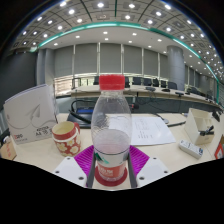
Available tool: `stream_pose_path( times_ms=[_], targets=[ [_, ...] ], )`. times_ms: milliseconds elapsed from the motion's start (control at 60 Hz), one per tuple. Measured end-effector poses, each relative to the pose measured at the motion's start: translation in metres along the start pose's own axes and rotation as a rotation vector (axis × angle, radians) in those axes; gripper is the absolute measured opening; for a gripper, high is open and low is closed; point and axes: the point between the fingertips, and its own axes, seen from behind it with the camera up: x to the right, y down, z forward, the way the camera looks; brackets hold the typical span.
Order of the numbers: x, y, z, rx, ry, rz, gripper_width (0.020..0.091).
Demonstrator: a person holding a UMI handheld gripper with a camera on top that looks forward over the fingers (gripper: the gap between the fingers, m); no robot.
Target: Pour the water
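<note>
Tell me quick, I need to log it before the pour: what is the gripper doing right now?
Gripper: shut on the water bottle, pink pads pressing its lower sides; bottle upright, red cap on.

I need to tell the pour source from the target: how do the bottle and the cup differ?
The bottle is tall, clear plastic with a red cap and partly filled with water; the cup is short, opaque and open-topped. The bottle stands between the tongs' fingers, seemingly gripped by the pads; the cup sits free on the table, off to the bottle's side. Both stand upright and carry red markings.
</note>
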Motion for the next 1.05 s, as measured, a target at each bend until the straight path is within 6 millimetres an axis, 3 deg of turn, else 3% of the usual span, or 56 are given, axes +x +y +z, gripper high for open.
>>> stream_pose_path(
  times_ms=[50, 133, 183, 250, 400, 533, 850, 1050],
  targets=[
    [0.001, 0.003, -0.003, -0.031, -0.012, 0.003, 0.0566],
    [0.004, 0.004, -0.014, -0.075, -0.032, 0.004, 0.0876],
    [0.006, 0.003, -0.025, -0.097, -0.042, -0.001, 0.0821],
    [0.009, -0.002, -0.046, -0.120, -0.053, -0.026, 0.0869],
    [0.022, -0.011, -0.109, -0.160, -0.033, -0.097, 0.0862],
    [0.021, -0.005, -0.166, -0.247, -0.011, -0.064, 0.0863],
    [-0.006, -0.027, -0.287, -0.196, 0.063, -0.063, 0.0860],
    [-0.045, -0.007, -0.355, -0.218, 0.062, -0.064, 0.0853]
  ],
)
